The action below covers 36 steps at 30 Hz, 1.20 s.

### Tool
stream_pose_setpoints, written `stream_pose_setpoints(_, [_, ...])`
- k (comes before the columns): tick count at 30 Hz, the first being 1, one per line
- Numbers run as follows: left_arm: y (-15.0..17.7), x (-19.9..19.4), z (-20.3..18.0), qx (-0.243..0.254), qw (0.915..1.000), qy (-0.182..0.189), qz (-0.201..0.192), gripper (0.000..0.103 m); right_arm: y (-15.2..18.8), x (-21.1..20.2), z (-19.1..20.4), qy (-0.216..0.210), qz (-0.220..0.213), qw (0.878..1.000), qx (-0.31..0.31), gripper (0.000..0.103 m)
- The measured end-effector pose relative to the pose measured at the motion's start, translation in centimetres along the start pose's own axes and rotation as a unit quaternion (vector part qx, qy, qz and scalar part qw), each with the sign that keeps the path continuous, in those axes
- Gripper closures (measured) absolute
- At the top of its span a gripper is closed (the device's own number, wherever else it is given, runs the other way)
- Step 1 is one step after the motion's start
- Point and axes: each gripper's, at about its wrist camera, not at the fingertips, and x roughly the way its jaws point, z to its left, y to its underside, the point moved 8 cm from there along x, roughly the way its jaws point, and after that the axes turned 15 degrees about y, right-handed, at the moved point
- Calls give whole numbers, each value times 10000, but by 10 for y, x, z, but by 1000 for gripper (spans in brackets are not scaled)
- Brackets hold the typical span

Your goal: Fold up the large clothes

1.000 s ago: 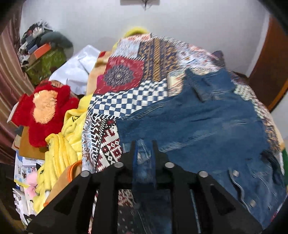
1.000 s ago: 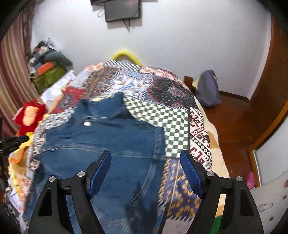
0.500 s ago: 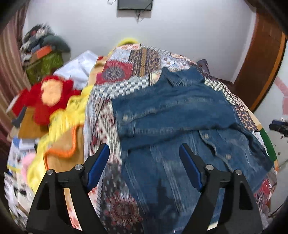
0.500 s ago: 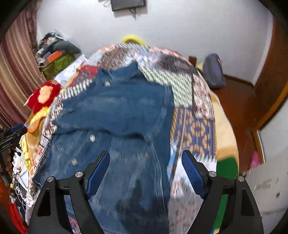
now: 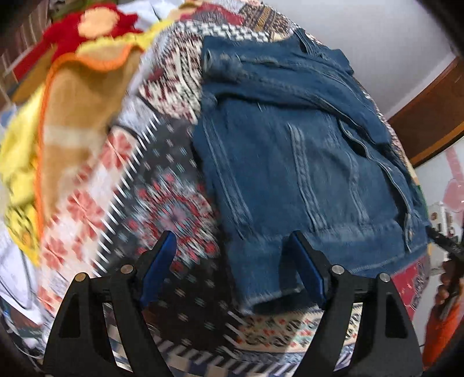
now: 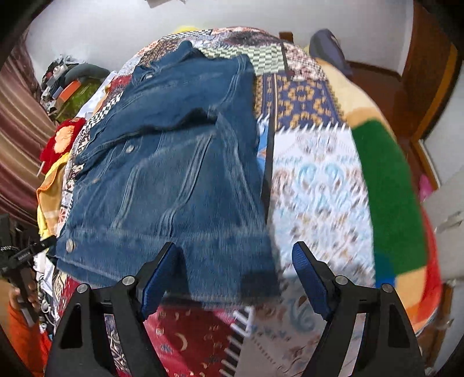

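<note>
A blue denim jacket (image 5: 290, 159) (image 6: 174, 159) lies spread on the patchwork quilt (image 5: 150, 203) (image 6: 319, 188) of a bed, collar far, hem near, with a sleeve folded across its upper part. My left gripper (image 5: 232, 236) hangs open over the hem's left corner; denim lies under the gap, untouched by the blue pads (image 5: 307, 272). My right gripper (image 6: 235, 246) hovers over the hem's right corner, its jaws closing slightly but still wide, pressing nothing. Both views are motion-blurred.
A red plush toy (image 5: 92, 26) and a yellow and brown blanket (image 5: 72, 101) crowd the bed's left side. A striped curtain (image 6: 17, 130) and a clutter pile (image 6: 72, 87) stand at left. A dark bag (image 6: 327, 46) sits on the floor by a wooden door (image 6: 429, 72).
My left gripper let go of a strip of denim and opened wide. Both grippers drew back from the jacket's upper part down to its near hem, tilting more steeply downward.
</note>
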Motion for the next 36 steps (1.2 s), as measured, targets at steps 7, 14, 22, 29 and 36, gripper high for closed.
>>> stream_pose_setpoints(7, [18,18,-20,-96,9989,422,185,34,6,2,5,-369,-8,9991,186,46])
stream_pose_setpoints(14, [6,11,-39,447,9989,47,-118,81,-6,-12,11,-265,-328,9990,-126,84])
stream_pose_setpoints(22, [-51,-33,-65,980,9913,133,-872,88,-55,-50,35,-400,-1050,9926,-466,92])
stream_pose_setpoints(29, [-135,-57,-94,1196,9817,311,-1449,89,-150,-72,63,-411,-1725,9830,-479,92])
stream_pose_setpoints(36, [-230,-52,-93,1183,9748,-165,-1884,90,-262,-73,74,-393,-2013,9787,-49,93])
